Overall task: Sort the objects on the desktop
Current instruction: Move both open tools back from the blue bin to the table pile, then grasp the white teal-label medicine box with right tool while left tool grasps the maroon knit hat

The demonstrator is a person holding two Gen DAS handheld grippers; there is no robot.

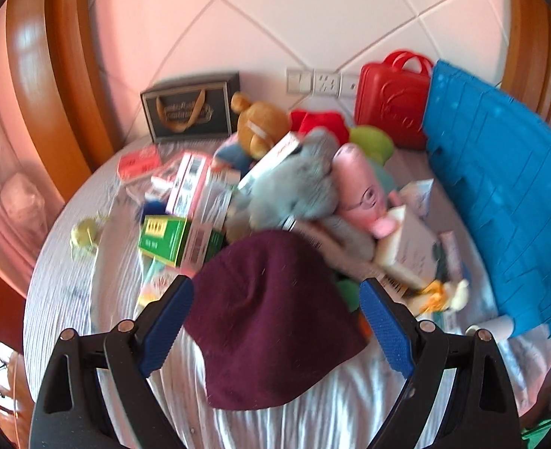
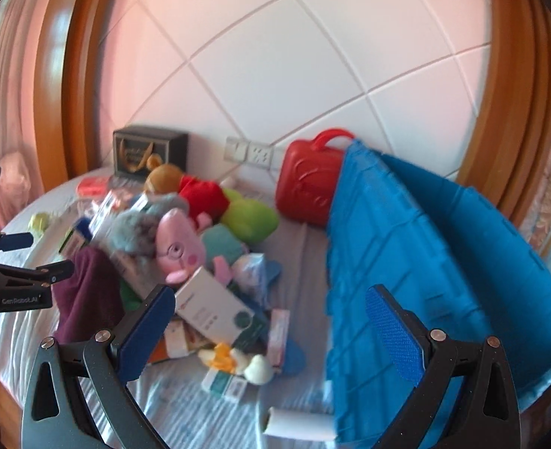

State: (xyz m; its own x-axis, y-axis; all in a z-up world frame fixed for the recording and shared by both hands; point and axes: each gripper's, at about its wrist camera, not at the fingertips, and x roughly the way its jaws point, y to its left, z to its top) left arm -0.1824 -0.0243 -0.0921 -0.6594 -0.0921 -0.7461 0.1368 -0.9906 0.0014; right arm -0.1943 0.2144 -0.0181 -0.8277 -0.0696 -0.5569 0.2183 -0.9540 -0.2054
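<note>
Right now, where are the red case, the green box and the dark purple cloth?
red case (image 2: 305, 187): right wrist view, front face.
green box (image 1: 170, 237): left wrist view, top face.
dark purple cloth (image 1: 271, 318): left wrist view, middle of the fabric.

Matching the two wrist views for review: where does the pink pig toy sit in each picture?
Left wrist: pink pig toy right of centre, against the grey plush.
Right wrist: pink pig toy left of centre, above the white box.
Shared landmark: red case at the wall.
</note>
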